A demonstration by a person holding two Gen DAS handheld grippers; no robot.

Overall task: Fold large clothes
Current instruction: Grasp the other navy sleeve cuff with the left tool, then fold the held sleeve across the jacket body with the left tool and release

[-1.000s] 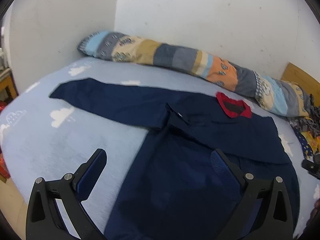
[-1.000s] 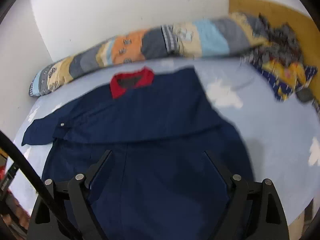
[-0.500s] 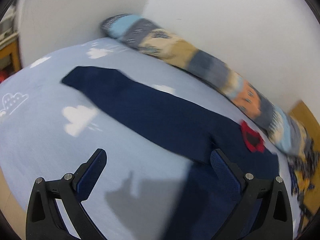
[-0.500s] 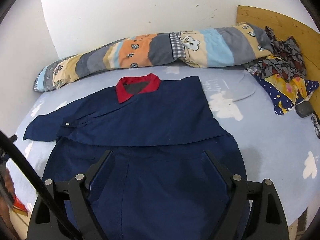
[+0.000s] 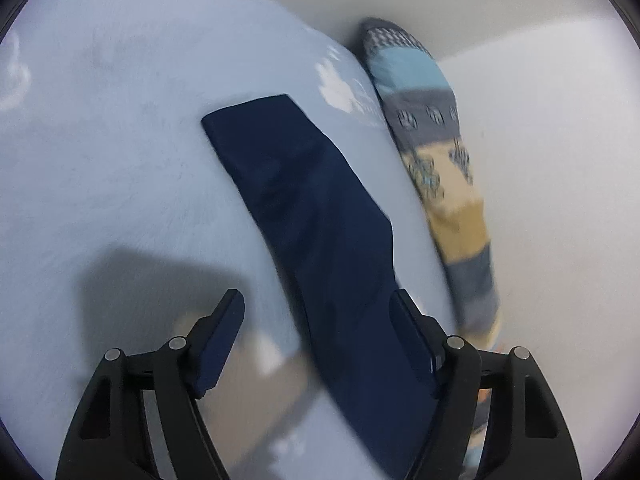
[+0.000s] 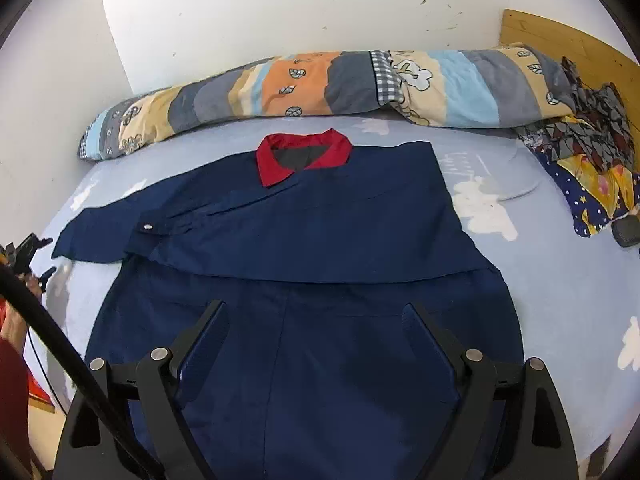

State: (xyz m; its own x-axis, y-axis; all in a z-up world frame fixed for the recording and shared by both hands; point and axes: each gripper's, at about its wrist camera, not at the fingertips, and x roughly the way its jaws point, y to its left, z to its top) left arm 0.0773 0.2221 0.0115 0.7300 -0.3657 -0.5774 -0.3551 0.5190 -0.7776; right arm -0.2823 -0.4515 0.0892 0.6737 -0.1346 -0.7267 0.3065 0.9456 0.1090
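— Where's the garment? We see a navy jacket (image 6: 320, 240) with a red collar (image 6: 303, 156) spread flat on the bed (image 6: 560, 300), collar toward the wall. One sleeve is already folded across the chest; the other sleeve (image 5: 312, 208) lies stretched out to the side, flat on the sheet.

— And that sleeve is what matters for us. In the left wrist view its long axis runs away from the left claw (image 5: 316, 336), cuff at the far end, the near part passing up between the two fingers and lying closer to the right-hand one. So the left hand is plainly the nearer.

— Is the left claw gripping it? Not that we can see. Its jaws have just been closing, yet they stand part open with the cloth between them, and the pads do not press on it. The picture is blurred there, so we can't tell whether a finger touches the fabric.

— The right claw (image 6: 316, 340)? Wide open, empty, hanging over the jacket's lower body — well apart from the sleeve.

— Around it: a pale blue sheet printed with white clouds, a rolled patchwork quilt (image 6: 320, 80) along the white wall (image 6: 280, 8), a heap of patterned clothes (image 6: 588, 152) by the wooden headboard (image 6: 568, 40).
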